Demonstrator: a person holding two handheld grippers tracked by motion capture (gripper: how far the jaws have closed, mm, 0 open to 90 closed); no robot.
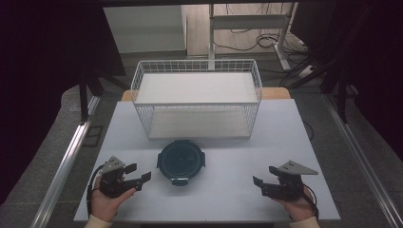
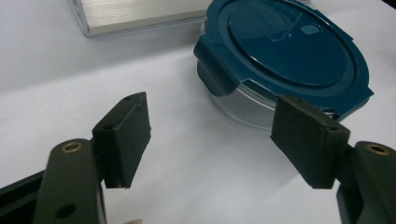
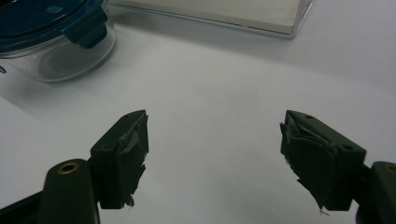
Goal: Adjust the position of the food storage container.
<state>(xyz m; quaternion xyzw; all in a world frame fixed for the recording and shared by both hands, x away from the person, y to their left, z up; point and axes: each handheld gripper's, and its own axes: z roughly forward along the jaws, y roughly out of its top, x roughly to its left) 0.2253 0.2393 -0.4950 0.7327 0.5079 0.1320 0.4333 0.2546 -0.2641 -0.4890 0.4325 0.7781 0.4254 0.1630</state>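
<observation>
Sitting upright, the round glass container [image 1: 181, 161] wears a clipped teal lid [image 2: 289, 51].

Black tools [image 1: 135, 176], grey plates, seemingly cream cuffs.

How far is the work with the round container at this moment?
Nothing looks done yet. The round clear container with the dark blue clip lid stands closed on the white table, in front of the white wire basket. Nothing is in hand: the left tool and the right tool are both open and empty, one on each side of the container, touching nothing. Reaching and gripping the container is all still left.
</observation>
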